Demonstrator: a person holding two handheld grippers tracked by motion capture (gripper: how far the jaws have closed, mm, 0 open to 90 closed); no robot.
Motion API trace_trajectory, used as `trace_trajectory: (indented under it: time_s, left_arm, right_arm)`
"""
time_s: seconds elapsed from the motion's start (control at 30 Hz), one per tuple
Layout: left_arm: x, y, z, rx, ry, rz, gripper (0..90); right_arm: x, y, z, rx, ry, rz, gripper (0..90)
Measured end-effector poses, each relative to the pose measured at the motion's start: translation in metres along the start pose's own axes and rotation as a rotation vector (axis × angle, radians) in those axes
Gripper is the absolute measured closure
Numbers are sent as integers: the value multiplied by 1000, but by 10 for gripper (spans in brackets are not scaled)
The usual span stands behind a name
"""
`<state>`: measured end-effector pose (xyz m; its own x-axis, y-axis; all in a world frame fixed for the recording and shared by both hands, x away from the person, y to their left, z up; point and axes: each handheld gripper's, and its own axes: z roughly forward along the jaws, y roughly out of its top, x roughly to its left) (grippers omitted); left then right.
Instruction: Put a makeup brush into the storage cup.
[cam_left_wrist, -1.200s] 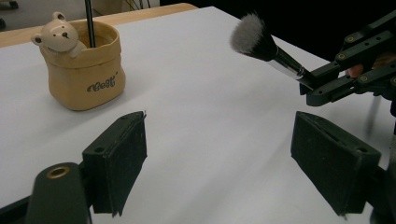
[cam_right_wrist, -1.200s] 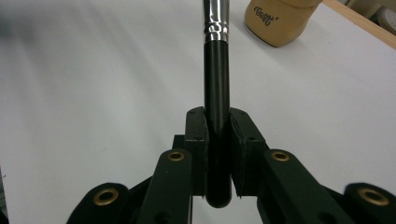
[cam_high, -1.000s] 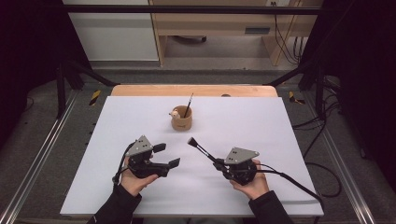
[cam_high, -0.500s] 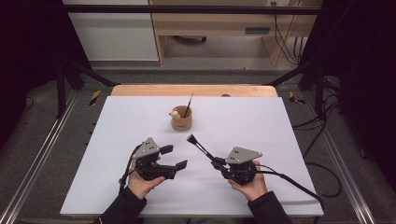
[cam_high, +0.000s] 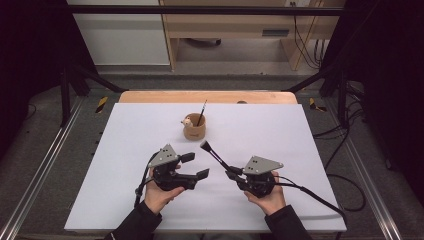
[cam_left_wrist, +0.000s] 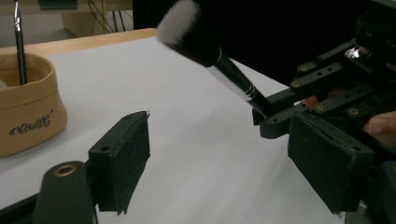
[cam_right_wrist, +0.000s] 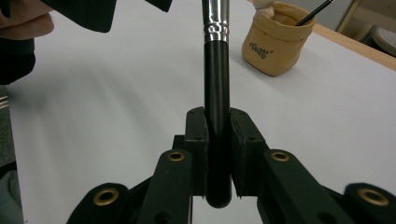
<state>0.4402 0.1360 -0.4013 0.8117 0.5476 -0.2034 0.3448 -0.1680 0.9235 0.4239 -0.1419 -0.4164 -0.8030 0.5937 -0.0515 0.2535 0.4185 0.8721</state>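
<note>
High view: left gripper (cam_high: 195, 166) lower centre-left on white tabletop (cam_high: 125, 150), jaws apart, right gripper (cam_high: 231, 172) clamps makeup brush (cam_high: 214, 155) – left gripper view: brush upper right, tan cup (cam_left_wrist: 28, 112) left – right gripper view: handle pinched.

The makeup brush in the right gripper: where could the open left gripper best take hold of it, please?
Probably the bare black handle of the makeup brush, between the silver ferrule and the right gripper, approached from the left gripper side, jaws straddling the shaft; the bristles are soft.
</note>
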Motion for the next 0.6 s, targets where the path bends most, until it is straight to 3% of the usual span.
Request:
trace_trajectory:
  time_s: [0.6]
  left_arm:
    - [-5, 13, 25, -34, -54, -40, 301]
  right_arm:
    - [3, 4, 0, -24, 12, -7, 795]
